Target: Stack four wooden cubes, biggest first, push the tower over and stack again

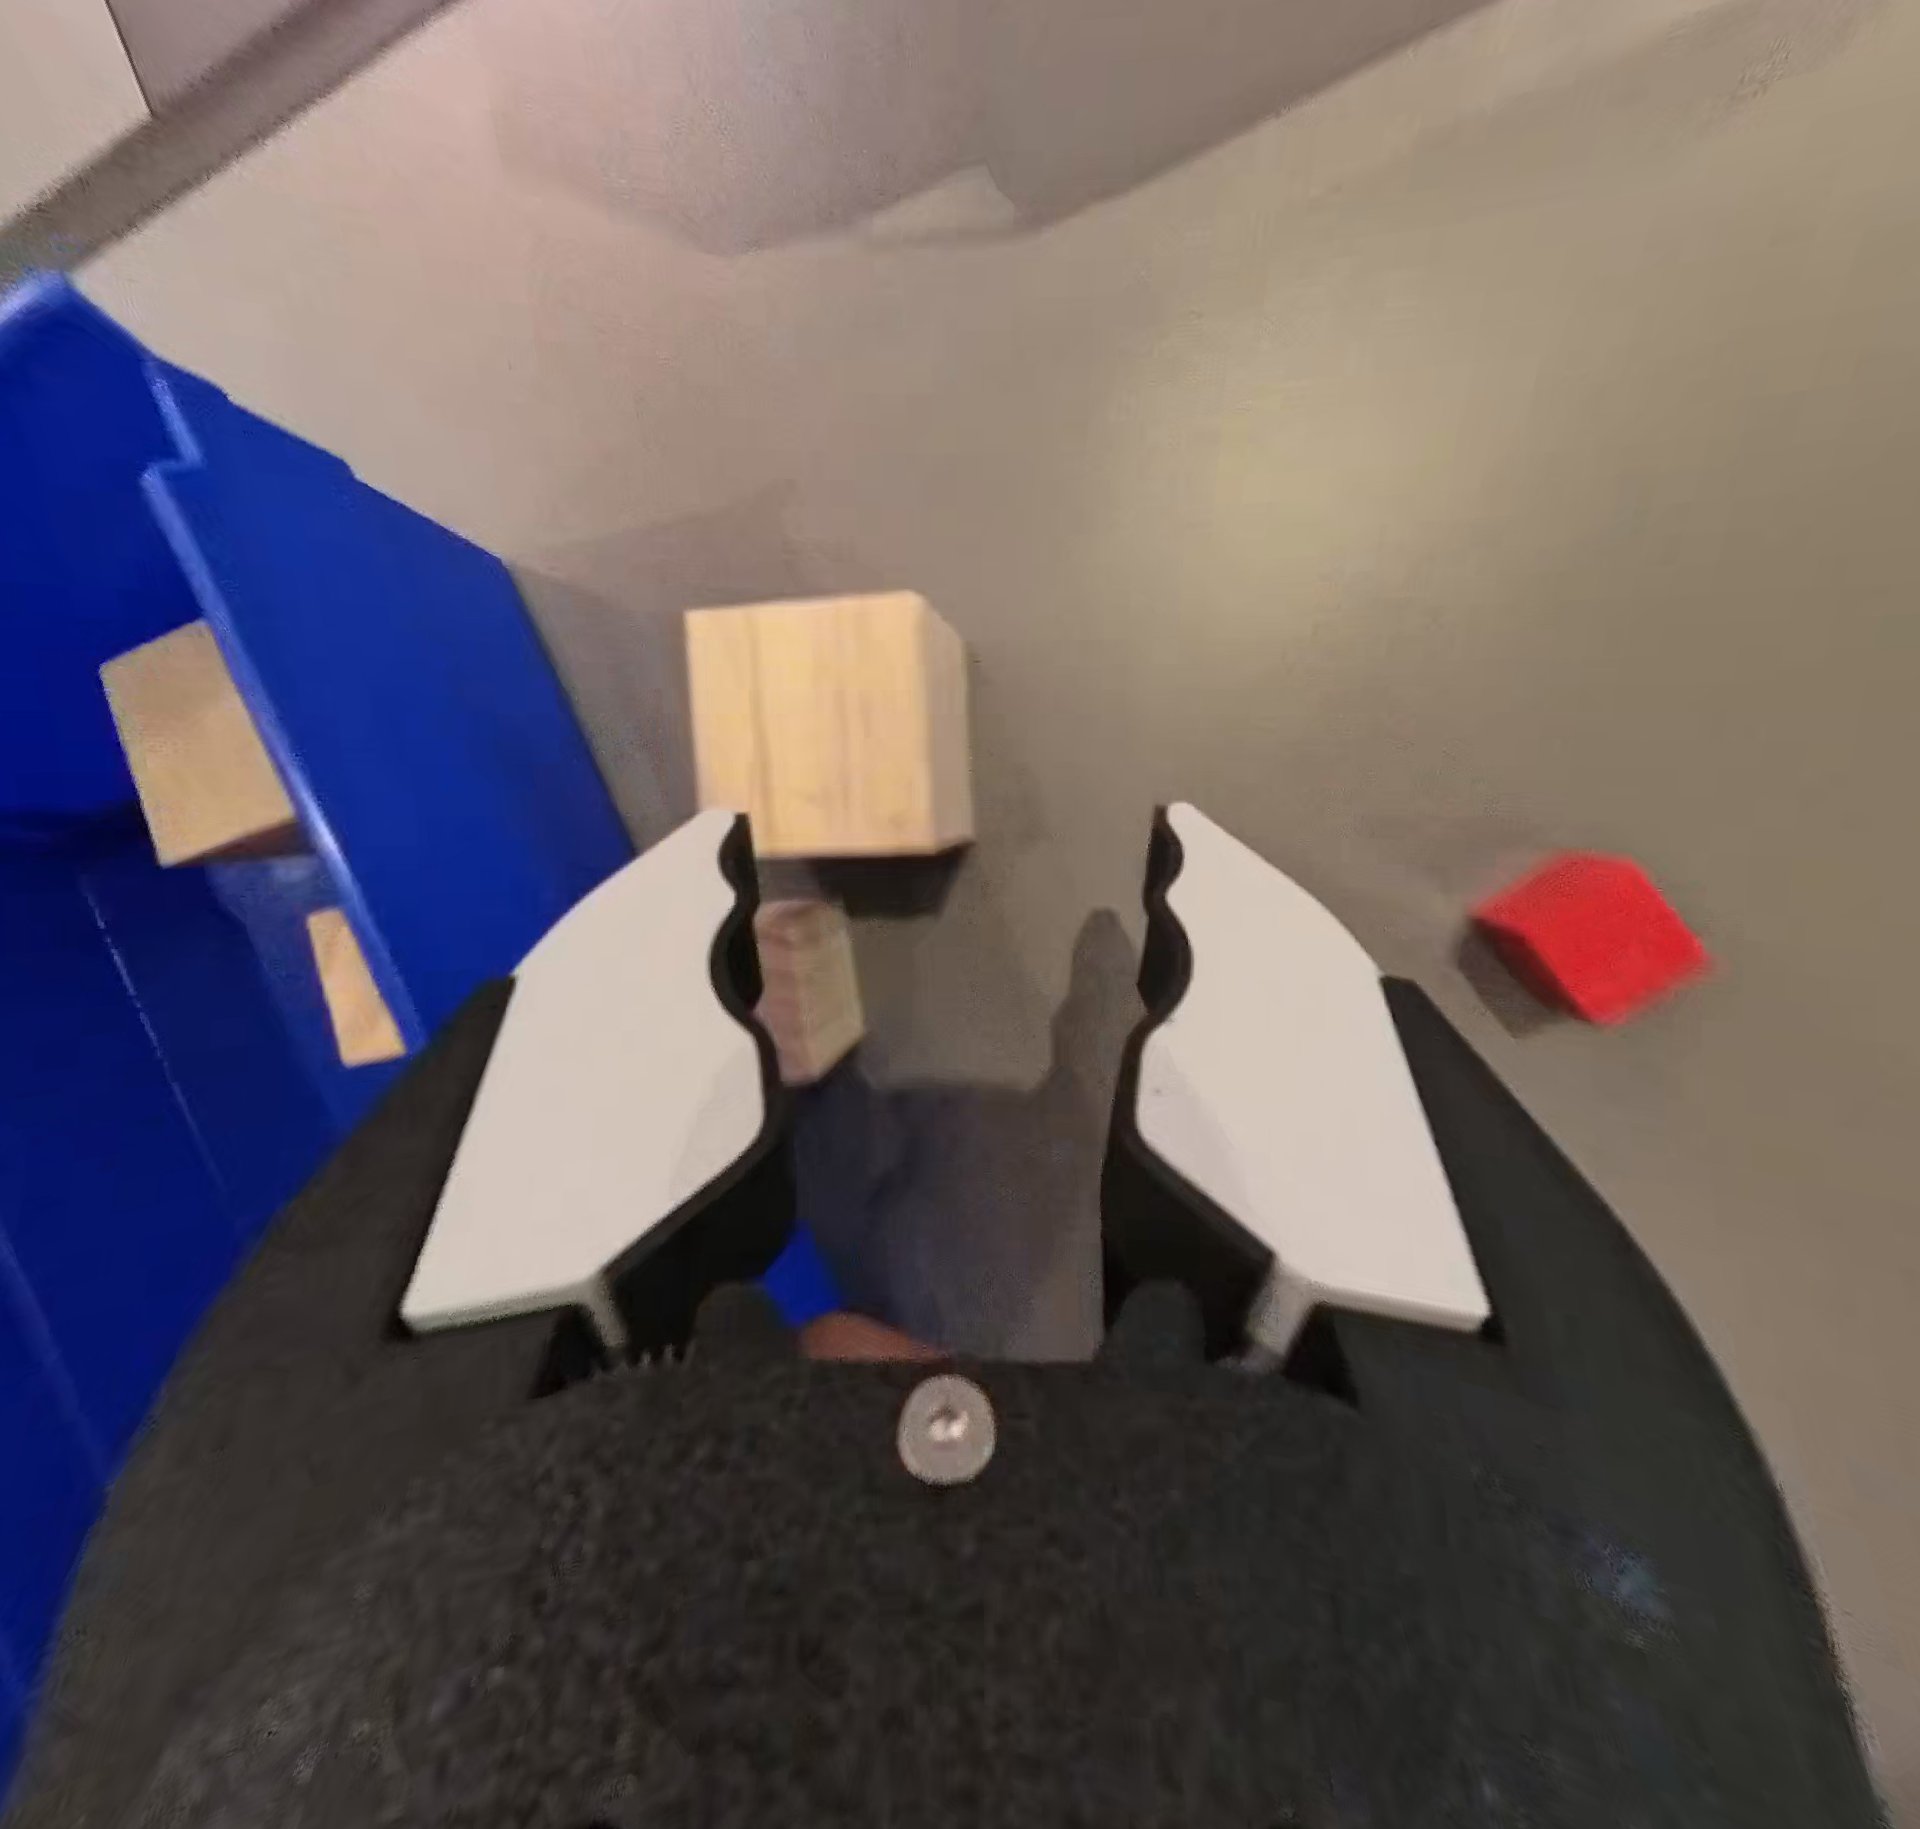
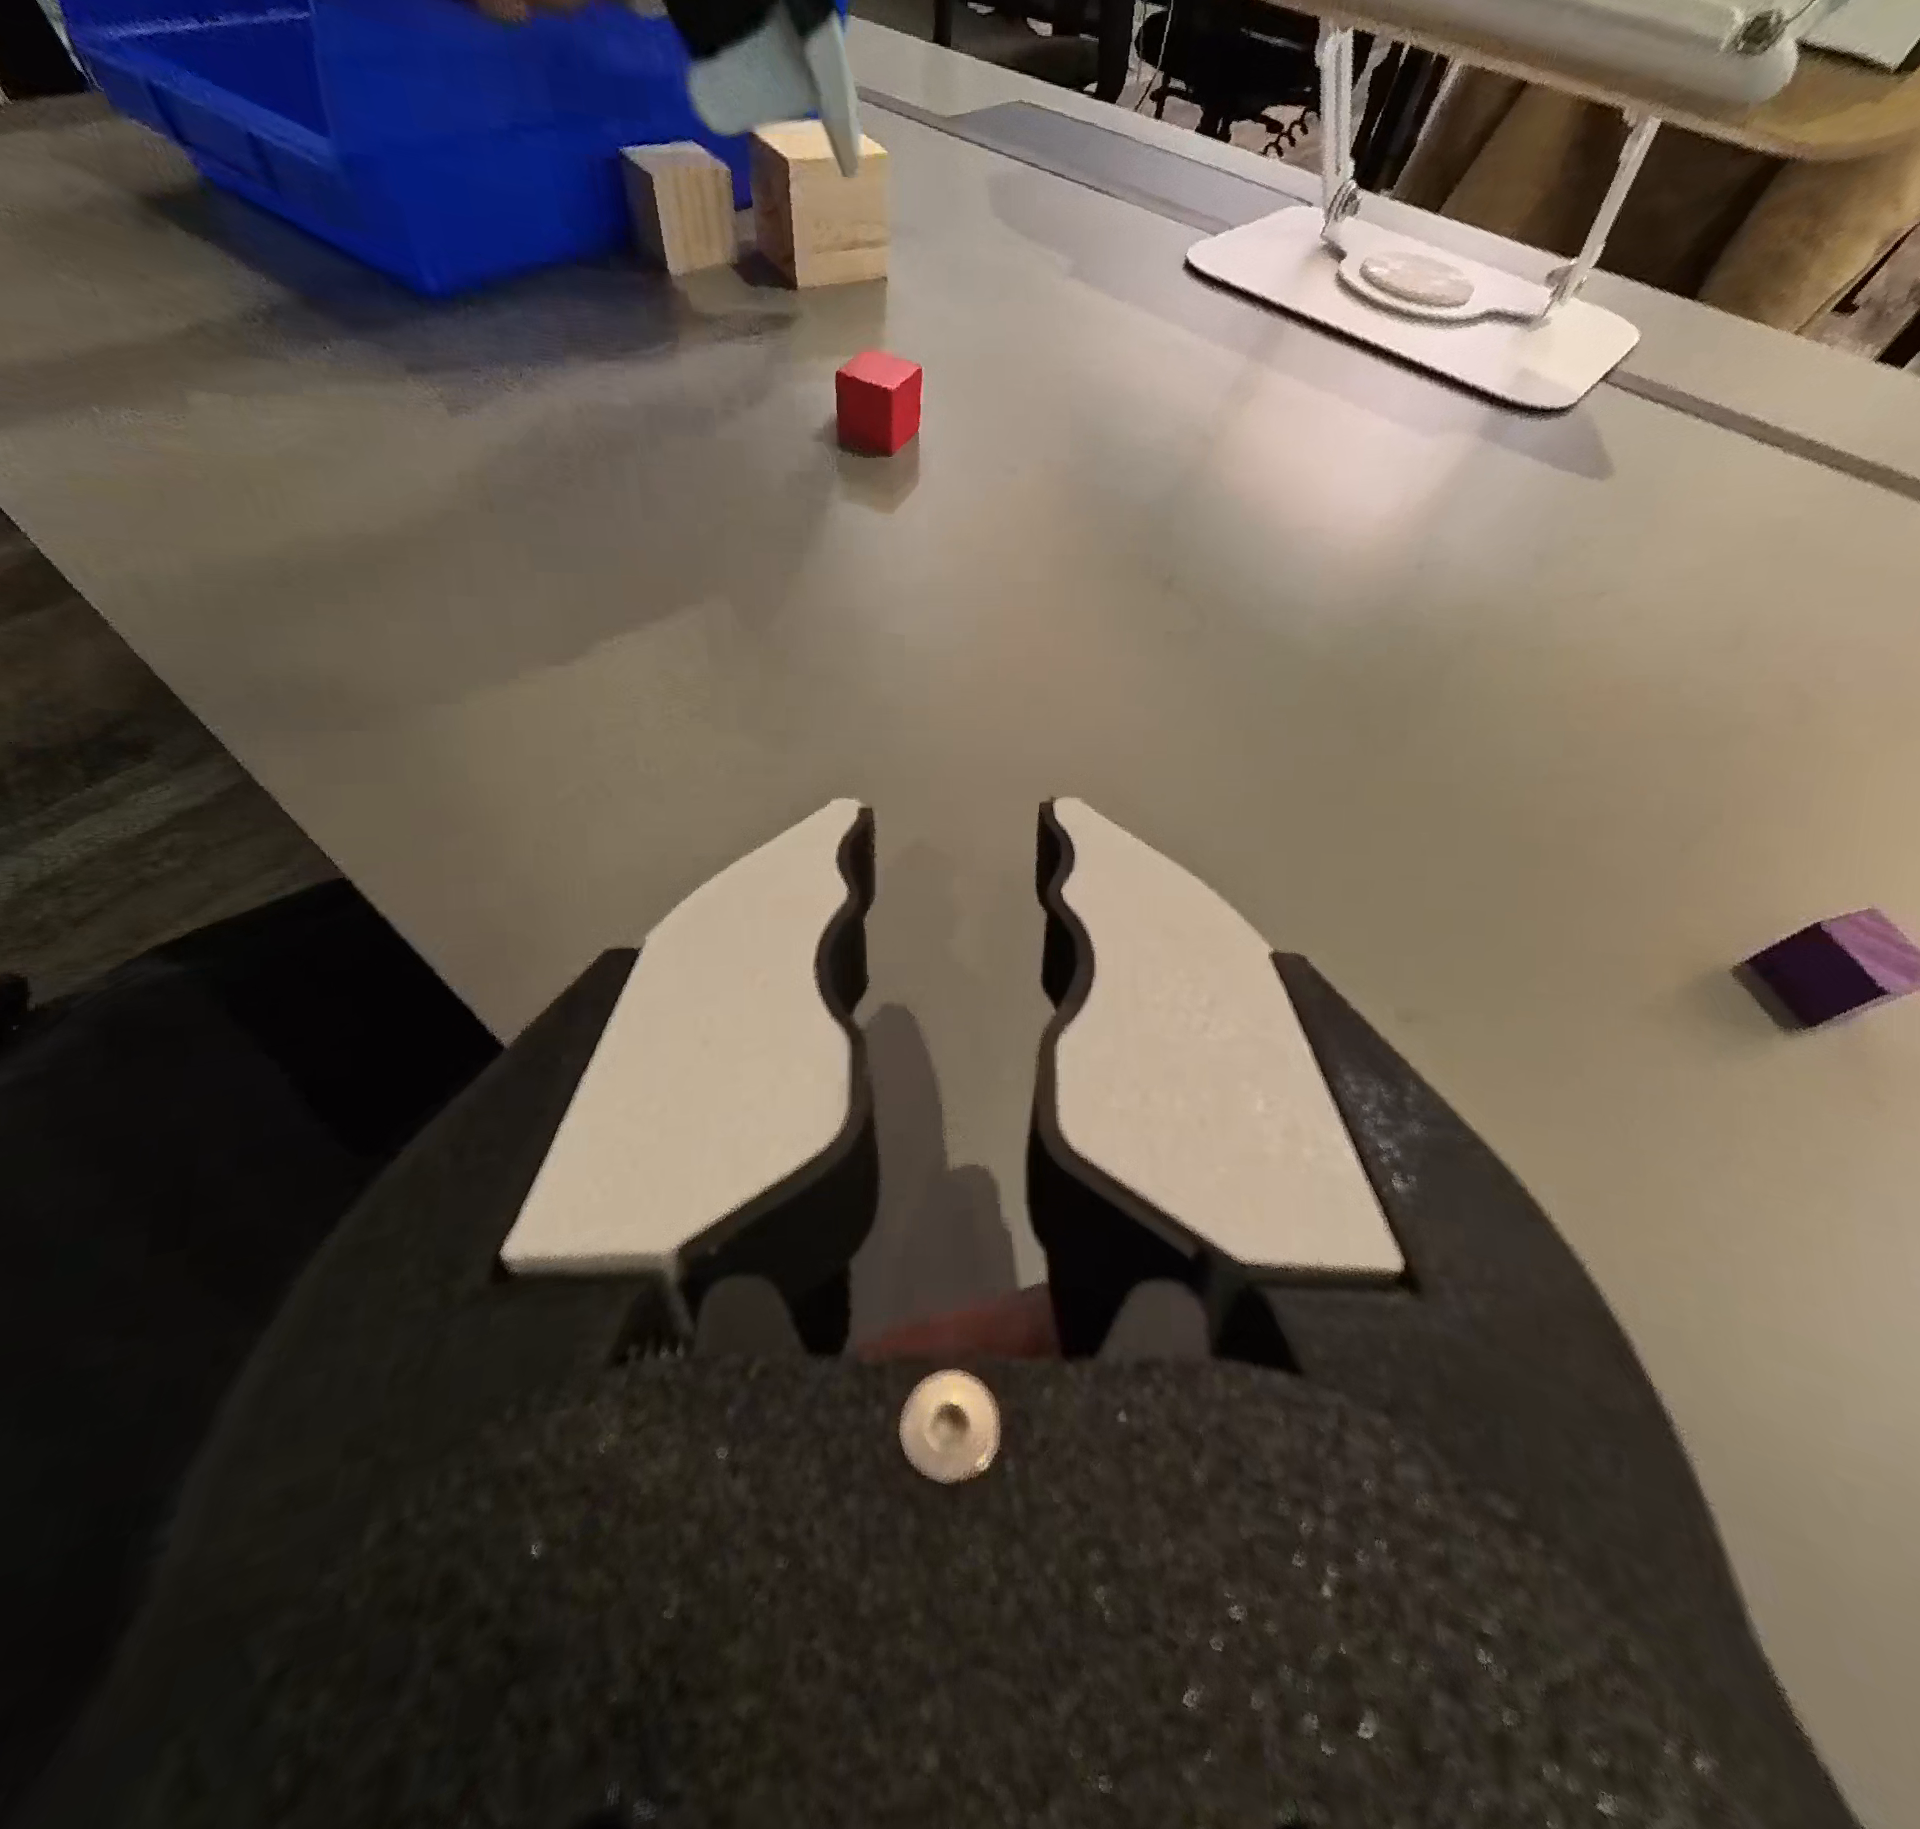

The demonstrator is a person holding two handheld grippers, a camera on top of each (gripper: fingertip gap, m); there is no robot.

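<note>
Big blue plastic bin [image 2: 436, 148] sits at the far left of the grey table [image 2: 1247, 688], open side facing in, and the left wrist view looks right down along its wall [image 1: 343, 699]. Over on the right there's a white stand [image 2: 1423, 314] with a flat base on the table and clear legs holding up a pale slab above it. Behind the table it's pretty dark, looks like office chairs [image 2: 1226, 65] back there. Dark floor [image 2: 125, 792] shows off the table's left edge.
</note>
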